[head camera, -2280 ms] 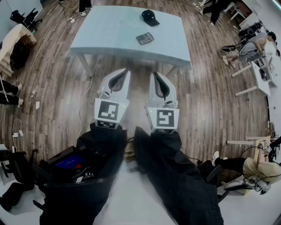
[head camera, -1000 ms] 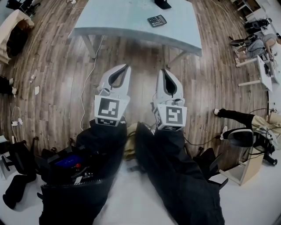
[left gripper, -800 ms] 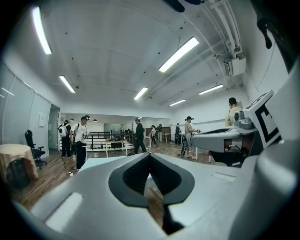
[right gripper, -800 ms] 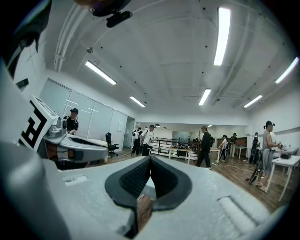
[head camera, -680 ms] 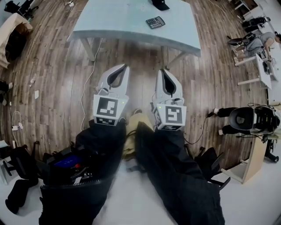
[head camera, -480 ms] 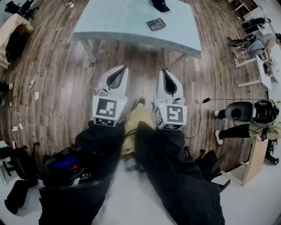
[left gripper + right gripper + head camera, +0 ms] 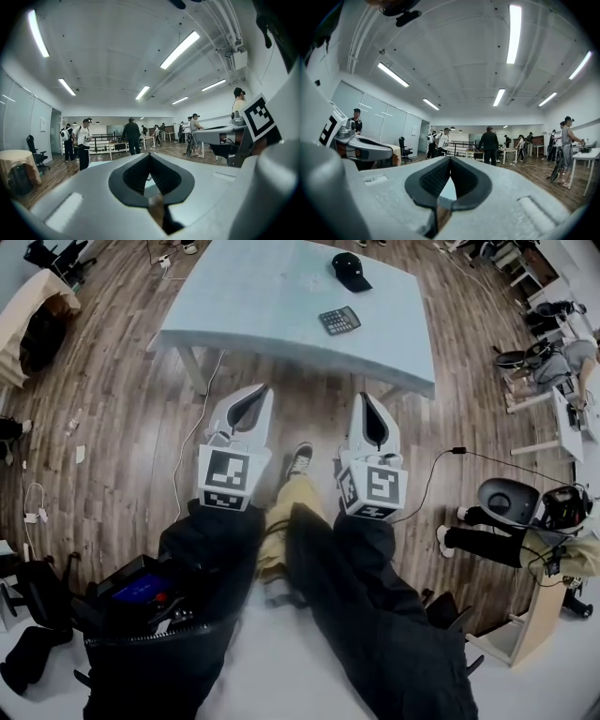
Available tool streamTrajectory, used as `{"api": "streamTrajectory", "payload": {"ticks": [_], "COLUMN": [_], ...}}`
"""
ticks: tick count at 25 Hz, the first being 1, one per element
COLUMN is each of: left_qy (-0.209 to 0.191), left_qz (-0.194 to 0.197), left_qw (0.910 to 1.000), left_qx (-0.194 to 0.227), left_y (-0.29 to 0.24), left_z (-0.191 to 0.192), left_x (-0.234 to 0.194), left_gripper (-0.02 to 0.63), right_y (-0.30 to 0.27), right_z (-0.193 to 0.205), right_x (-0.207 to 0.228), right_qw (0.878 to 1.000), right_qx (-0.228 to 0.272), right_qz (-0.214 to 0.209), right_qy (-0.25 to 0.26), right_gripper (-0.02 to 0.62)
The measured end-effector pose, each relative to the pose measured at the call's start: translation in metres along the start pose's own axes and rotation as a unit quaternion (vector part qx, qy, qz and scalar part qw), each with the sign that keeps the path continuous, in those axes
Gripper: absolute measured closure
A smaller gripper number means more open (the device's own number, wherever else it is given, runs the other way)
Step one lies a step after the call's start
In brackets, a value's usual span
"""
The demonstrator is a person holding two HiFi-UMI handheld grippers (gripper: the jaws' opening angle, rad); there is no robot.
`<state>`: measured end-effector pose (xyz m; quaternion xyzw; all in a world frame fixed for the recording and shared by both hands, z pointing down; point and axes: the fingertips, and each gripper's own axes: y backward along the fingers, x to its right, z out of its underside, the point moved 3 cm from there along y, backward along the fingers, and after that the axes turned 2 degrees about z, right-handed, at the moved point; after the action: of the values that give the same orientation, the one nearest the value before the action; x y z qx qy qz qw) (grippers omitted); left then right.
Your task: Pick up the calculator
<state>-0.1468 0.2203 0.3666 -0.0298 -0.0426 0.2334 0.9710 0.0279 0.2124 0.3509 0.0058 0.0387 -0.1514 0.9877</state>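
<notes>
The calculator (image 7: 338, 321) lies flat on the pale blue table (image 7: 253, 306), well ahead of both grippers and apart from them. It sits a little to the left of the line the right gripper (image 7: 364, 397) points along, and off to the right of the left gripper (image 7: 263, 388). Its long axis runs across the grippers' pointing direction, slightly skewed, with the right end tipped farther away. The head view is too small to tell which end carries the display.

Farther along the table and slightly right of the calculator rests a black cap (image 7: 351, 271), separate from it.

Both grippers are held level over the wood floor (image 7: 122, 427), short of the table's near edge, side by side and pointing toward it. The left gripper's jaws are closed tip to tip, with nothing between the pads. The right gripper's jaws are likewise pressed together and empty.

Between the two grippers, lower down, a shoe (image 7: 300, 460) of the person shows on the floor. A white cable (image 7: 192, 437) trails left of the left gripper.
</notes>
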Motion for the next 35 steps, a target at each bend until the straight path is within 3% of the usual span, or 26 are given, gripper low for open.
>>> {"api": "streamTrajectory", "payload": {"ticks": [7,22,31,35], "left_qy": [-0.012,-0.012,0.013,0.013], "left_qz": [0.001,-0.007,-0.003,0.013], "left_qw": [0.9999,0.9987,0.9976,0.9966], "left_qx": [-0.010,-0.050,-0.068,-0.081], "left_y": [-0.090,-0.324,-0.394,-0.431], "left_z": [-0.006,-0.021,-0.010,0.001], "left_x": [-0.014,-0.058,-0.058,-0.057], "left_gripper": [0.607,0.607,0.607,0.607], "right_y": [-0.072,-0.279,-0.325,-0.340], "right_z": [0.014,0.034,0.052,0.068], "right_x": [0.059,0.185,0.224,0.248], "right_qw": [1.000,0.997,0.996,0.995], "right_qx": [-0.002,-0.014,-0.033,-0.039], "right_qz": [0.009,-0.027,-0.033,-0.011], "right_qy": [-0.025,-0.067,-0.075,-0.092], "right_gripper": [0.595,0.595,0.595,0.595]}}
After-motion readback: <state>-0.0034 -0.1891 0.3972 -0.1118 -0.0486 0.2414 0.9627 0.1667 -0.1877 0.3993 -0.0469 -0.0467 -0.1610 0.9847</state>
